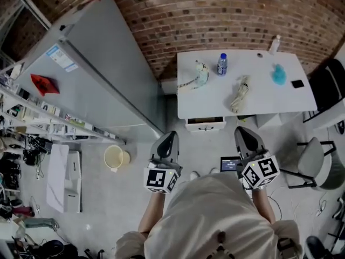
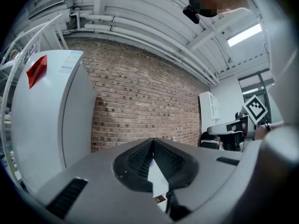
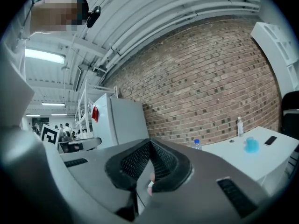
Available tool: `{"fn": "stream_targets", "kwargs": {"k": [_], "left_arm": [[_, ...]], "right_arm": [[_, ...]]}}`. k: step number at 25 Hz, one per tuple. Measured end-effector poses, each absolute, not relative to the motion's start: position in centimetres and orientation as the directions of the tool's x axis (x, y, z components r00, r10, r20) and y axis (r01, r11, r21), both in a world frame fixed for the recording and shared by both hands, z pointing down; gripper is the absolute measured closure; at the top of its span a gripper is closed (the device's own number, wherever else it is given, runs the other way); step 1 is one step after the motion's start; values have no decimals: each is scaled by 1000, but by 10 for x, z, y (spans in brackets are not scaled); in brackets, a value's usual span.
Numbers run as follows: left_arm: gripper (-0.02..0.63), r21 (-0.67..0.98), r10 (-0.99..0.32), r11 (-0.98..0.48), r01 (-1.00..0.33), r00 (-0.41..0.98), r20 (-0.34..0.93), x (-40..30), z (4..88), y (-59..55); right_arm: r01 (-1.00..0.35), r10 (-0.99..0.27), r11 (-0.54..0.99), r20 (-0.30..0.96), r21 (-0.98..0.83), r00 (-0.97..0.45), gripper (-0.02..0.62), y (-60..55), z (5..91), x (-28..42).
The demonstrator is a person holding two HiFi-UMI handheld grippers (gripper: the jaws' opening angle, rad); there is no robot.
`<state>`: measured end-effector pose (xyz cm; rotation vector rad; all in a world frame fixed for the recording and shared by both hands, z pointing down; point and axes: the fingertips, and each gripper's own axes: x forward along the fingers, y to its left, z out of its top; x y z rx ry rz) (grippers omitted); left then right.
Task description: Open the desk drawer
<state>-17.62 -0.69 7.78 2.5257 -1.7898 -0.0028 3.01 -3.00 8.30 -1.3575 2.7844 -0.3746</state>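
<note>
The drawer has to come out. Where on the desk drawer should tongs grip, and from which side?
Probably the small handle centred on the drawer front, approached from the person's side: that front faces them below the desk edge.

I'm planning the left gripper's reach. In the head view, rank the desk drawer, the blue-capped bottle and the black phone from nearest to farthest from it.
From the left gripper:
1. desk drawer, under the near edge of the desk, just to the gripper's right.
2. blue-capped bottle, on the desk's left half, toward the brick wall.
3. black phone, at the desk's far right end.
</note>
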Motion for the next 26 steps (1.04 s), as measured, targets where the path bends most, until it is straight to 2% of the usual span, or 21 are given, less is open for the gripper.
{"fn": "stream_targets", "kwargs": {"k": [12,26], "left_arm": [[598,51,-920,-388,-920,390,46,-155,88,-4],[598,50,-929,-362,-931,365,57,-161,93,-8]], "right_arm": [[-794,-795,556,121,-245,-594,569,-21,95,48],[-793,-793,560,124,-239,-597,569,-32,98,47]]}}
